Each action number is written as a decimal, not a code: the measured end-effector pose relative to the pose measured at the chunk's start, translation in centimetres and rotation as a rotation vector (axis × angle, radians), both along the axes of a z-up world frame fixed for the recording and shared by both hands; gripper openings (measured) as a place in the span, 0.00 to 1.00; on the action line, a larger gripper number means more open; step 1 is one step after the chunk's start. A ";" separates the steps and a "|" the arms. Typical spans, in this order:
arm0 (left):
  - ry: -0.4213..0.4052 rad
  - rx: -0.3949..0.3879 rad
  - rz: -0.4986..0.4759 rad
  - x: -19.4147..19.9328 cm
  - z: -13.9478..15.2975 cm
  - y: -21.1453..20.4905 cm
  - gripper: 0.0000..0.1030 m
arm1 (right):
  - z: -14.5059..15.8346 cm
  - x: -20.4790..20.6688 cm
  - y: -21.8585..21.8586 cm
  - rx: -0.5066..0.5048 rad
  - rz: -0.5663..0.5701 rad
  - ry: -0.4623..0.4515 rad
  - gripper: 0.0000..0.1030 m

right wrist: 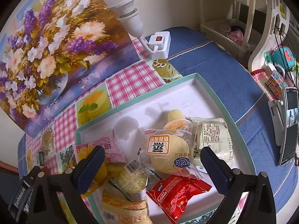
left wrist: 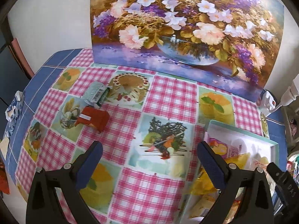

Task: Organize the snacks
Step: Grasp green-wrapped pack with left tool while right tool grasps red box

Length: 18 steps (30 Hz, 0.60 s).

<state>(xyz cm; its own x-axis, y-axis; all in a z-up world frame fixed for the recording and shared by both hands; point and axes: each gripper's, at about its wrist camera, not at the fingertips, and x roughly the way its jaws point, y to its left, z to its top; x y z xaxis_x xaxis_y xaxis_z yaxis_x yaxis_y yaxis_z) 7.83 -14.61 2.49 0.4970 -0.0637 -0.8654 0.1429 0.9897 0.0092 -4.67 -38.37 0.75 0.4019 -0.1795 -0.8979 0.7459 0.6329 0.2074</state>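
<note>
A shallow white tray with a teal rim [right wrist: 198, 76] holds several wrapped snacks: a clear-wrapped yellow bun [right wrist: 169, 149], a red packet [right wrist: 177, 194], a pale cream packet [right wrist: 214, 140], a pink packet [right wrist: 104, 147] and a jelly cup [right wrist: 176, 118]. My right gripper [right wrist: 151, 165] hangs open just above this pile with nothing between its fingers. In the left wrist view the tray [left wrist: 241, 132] lies at the right. A red snack box [left wrist: 94, 119] and a pale green packet [left wrist: 96, 94] lie on the checked tablecloth at the left. My left gripper [left wrist: 149, 160] is open and empty over the cloth.
A flower painting [left wrist: 186, 24] leans against the wall at the back of the table. A white switch box with a lamp bulb [right wrist: 159, 43] stands beside it. A phone on a stand [right wrist: 288, 127] and a rack with toys are at the right edge. More wrappers [left wrist: 14, 108] lie at the far left.
</note>
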 end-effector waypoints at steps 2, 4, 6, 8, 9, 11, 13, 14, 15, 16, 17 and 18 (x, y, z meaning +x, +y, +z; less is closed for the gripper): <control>-0.002 0.002 -0.004 0.3 0.3 0.7 0.98 | 0.5 0.1 0.2 -0.001 0.005 -0.008 1.00; -0.012 0.007 0.002 0.5 0.7 1.6 0.98 | 1.0 0.2 0.5 -0.007 0.011 -0.016 1.00; -0.025 0.014 0.018 0.8 1.2 2.9 0.98 | 1.6 0.5 0.9 -0.017 0.021 -0.023 1.00; -0.036 0.024 0.046 1.2 1.7 4.3 0.98 | 2.2 0.9 1.6 -0.028 0.036 -0.034 1.00; -0.041 0.029 0.061 1.4 1.8 5.0 0.98 | 2.5 1.2 2.1 -0.031 0.045 -0.038 1.00; -0.048 0.036 0.095 1.8 2.1 6.8 0.98 | 2.9 1.9 3.0 -0.037 0.064 -0.047 1.00; -0.052 0.045 0.138 2.2 2.4 8.6 0.98 | 3.0 2.6 4.1 -0.038 0.088 -0.056 1.00; -0.053 0.049 0.159 2.3 2.4 9.6 0.98 | 3.1 3.0 4.6 -0.038 0.101 -0.058 1.00; -0.053 0.053 0.180 2.5 2.4 10.4 0.98 | 3.1 3.4 5.2 -0.039 0.116 -0.059 1.00; -0.051 0.058 0.200 2.6 2.4 11.3 0.98 | 3.2 3.9 5.9 -0.044 0.133 -0.058 1.00; -0.050 0.061 0.217 2.8 2.4 12.1 0.98 | 3.2 4.3 6.5 -0.049 0.146 -0.058 1.00; -0.046 0.062 0.232 2.9 2.3 13.0 0.98 | 3.3 4.7 7.1 -0.054 0.159 -0.057 1.00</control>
